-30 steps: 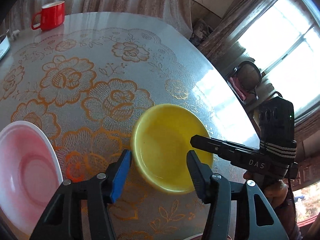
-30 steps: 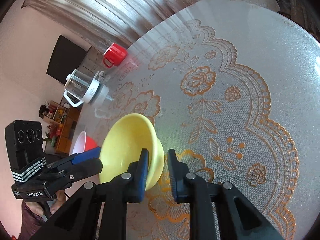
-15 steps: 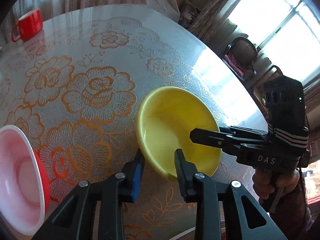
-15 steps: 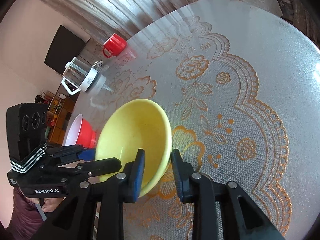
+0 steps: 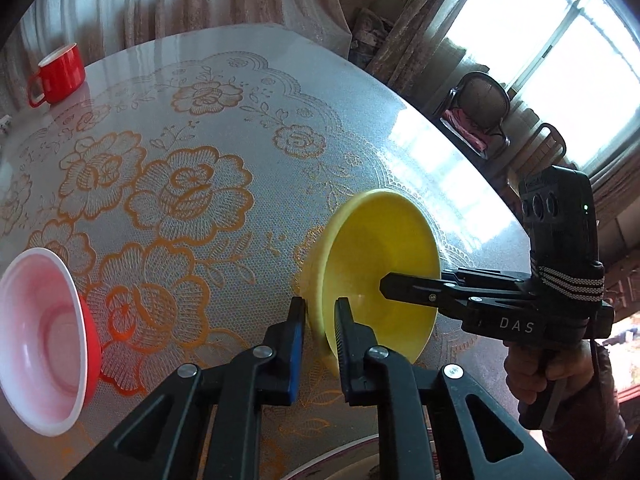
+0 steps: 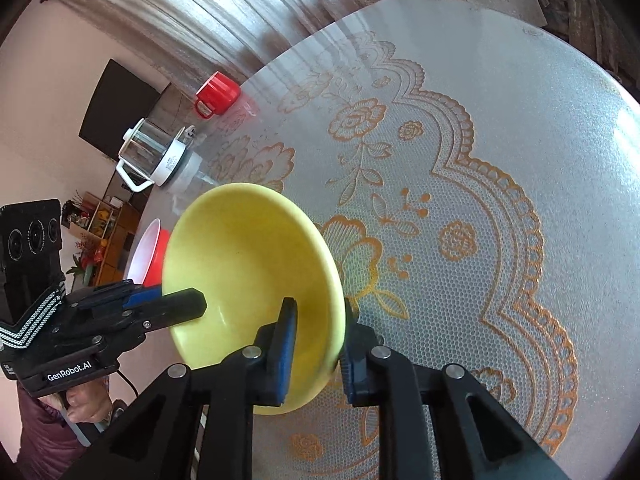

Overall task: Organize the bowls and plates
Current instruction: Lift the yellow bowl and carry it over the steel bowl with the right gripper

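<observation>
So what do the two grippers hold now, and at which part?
Both hold the yellow bowl by its rim: the left gripper pinches the near edge, the right gripper the opposite edge, one finger inside and one outside.

yellow bowl (image 5: 376, 264) tilted, red bowl (image 5: 44, 340) upright

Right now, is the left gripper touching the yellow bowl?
Touching. The left wrist view shows the left gripper with both fingers clamped on the yellow bowl rim.

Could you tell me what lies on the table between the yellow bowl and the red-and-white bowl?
Nothing: in the left wrist view, only bare floral tablecloth separates the yellow bowl from the red-and-white bowl.
</observation>
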{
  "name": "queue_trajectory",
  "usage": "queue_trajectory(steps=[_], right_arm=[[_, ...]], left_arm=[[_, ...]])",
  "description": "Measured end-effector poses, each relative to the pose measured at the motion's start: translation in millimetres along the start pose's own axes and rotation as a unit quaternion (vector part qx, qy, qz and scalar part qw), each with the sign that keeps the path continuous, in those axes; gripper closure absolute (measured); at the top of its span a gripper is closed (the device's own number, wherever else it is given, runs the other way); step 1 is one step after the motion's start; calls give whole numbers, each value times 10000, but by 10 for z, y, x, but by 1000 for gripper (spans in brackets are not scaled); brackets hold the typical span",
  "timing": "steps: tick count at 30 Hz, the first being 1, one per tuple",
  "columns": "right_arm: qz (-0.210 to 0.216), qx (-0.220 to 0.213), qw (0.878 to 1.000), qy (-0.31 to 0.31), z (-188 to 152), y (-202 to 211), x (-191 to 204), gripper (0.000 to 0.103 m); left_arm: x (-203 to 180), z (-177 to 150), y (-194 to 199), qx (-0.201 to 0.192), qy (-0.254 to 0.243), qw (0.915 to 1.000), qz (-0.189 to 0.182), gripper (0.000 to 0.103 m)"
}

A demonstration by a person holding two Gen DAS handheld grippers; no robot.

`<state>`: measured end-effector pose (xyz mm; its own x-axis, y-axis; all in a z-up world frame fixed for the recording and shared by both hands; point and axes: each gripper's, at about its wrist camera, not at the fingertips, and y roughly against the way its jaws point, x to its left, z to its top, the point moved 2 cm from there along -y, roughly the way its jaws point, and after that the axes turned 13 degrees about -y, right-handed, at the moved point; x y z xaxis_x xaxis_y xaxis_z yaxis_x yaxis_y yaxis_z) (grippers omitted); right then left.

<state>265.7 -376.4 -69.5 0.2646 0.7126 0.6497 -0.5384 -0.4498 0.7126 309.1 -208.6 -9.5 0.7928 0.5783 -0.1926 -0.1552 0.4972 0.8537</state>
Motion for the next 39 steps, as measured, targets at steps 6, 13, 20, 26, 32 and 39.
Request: queue_trajectory(steps=[6, 13, 20, 26, 32, 39], right_arm=[[187, -12, 9994, -308, -2, 15, -80, 72], [199, -123, 9985, -499, -16, 118, -156, 66], [93, -366, 9986, -368, -147, 257, -129, 72], [-145, -497, 9984, -241, -223, 337, -54, 77], [-134, -588, 9979, -226, -299, 464, -36, 77], [59, -649, 9976, -227, -439, 635, 5, 75]], left_arm=[[66, 21, -120, 150, 341, 9993, -92, 69], [110, -35, -142, 223, 603, 9978, -176, 63], [-61, -118, 31, -106, 517, 9981, -318, 75], [-263, -140, 216, -435, 552, 9964, -480, 76], [-352, -228, 347, -578, 673, 9944, -572, 76], [-485, -333, 499, -811, 652, 9924, -655, 76]])
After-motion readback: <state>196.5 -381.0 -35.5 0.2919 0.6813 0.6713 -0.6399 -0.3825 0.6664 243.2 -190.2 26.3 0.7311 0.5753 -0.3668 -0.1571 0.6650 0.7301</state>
